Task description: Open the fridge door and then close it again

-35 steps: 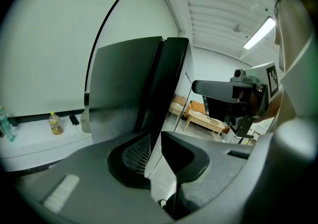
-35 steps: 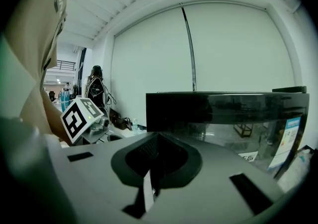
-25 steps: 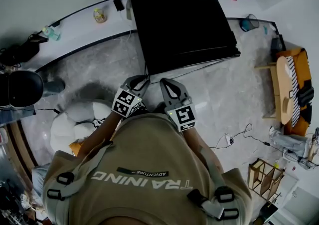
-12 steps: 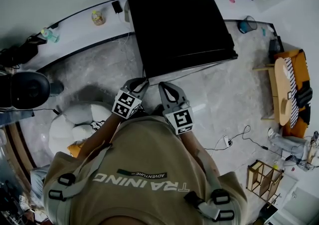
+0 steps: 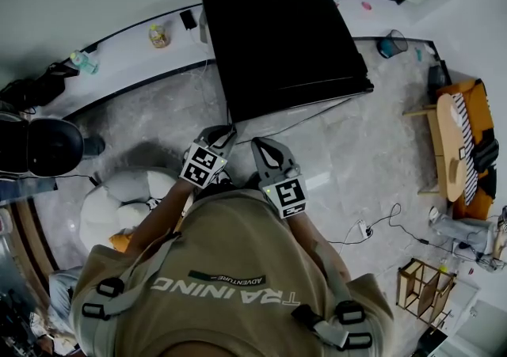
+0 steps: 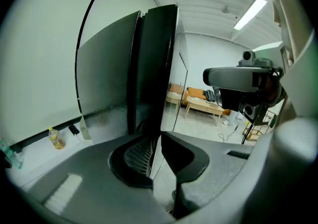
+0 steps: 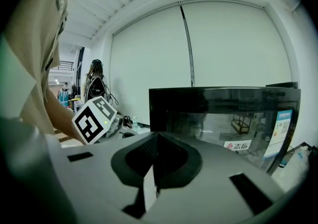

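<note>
Two grippers, the left gripper [image 5: 222, 134] and the right gripper [image 5: 263, 150], hang side by side before the person's torso, each with its jaws pressed together on nothing. The fridge [image 5: 281, 31] stands just ahead, door apparently shut, so the opening step is judged not yet begun. The next move calls for parting one gripper's jaws and reaching the door edge. The bottle [image 5: 158, 32] on the ledge [image 5: 119, 62] holds yellowish liquid. The bin [image 5: 390, 39] stands beside the fridge, and its contents cannot be told.

The left forearm [image 5: 161, 217] and right forearm [image 5: 310, 227] reach forward, held close and side by side. The left tool [image 5: 219, 134] and right tool [image 5: 264, 150] point ahead, each with jaws closed tip to tip, gripping nothing.
</note>
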Motion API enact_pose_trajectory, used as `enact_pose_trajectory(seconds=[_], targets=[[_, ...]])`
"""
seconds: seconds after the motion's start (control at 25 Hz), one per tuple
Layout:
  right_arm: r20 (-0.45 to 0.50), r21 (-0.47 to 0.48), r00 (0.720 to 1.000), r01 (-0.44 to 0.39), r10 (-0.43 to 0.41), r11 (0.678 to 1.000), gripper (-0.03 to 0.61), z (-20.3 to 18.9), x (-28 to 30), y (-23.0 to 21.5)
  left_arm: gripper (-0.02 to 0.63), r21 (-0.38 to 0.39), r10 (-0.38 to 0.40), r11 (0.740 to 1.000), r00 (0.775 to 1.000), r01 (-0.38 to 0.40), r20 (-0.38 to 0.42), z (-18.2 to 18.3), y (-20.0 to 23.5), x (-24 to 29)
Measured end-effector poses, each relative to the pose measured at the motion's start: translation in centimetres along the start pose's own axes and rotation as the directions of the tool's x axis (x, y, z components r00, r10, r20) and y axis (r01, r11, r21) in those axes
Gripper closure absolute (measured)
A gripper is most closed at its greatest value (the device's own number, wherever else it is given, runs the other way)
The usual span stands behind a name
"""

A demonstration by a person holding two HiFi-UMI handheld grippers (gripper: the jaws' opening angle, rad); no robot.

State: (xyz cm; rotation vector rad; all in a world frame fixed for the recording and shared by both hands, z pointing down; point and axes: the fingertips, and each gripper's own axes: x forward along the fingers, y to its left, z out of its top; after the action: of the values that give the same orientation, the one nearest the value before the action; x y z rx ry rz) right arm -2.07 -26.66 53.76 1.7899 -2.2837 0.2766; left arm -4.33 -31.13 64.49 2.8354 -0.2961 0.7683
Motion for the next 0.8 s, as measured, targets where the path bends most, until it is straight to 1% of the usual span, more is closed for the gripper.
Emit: enact_pose_trajectory(seconds=[0.12,0.36,0.44,0.6,0.8], targets=[[-0.005,0.008,1.000,0.000,0.000,1.000,0.583,-0.5,-0.5,0.2,0.569,0.018,-0.003,1.000,1.000,0.004,-0.029,-0.4,-0.1,0.0],[-0.008,0.015,1.000,-0.009,0.009,1.000,0.583,-0.6,-1.0,1.1,0.574,0.007,0.012,1.000,0.999,-0.012,-0.049,-0.1,-0.4,-0.3],[-0.006,0.014,1.000,-0.010,0.010,1.000,0.583,-0.6,-1.0,1.3,0.574,0.011,0.016,1.000,0.999,-0.015,-0.051,-0.1,-0.3,-0.2],[-0.008,0.016,1.000,-0.011,0.011,1.000,0.583,-0.8,-1.6,1.8,0.574,-0.013,0.030,0.999,0.998,-0.031,-0.048,-0.4,-0.2,-0.2],[-0.023,0.016,1.000,-0.015,0.015,1.000,0.583,-1.6,-2.6,1.5,0.574,-0.020,0.055,0.998,0.997,-0.056,-0.045,-0.4,-0.2,0.0]])
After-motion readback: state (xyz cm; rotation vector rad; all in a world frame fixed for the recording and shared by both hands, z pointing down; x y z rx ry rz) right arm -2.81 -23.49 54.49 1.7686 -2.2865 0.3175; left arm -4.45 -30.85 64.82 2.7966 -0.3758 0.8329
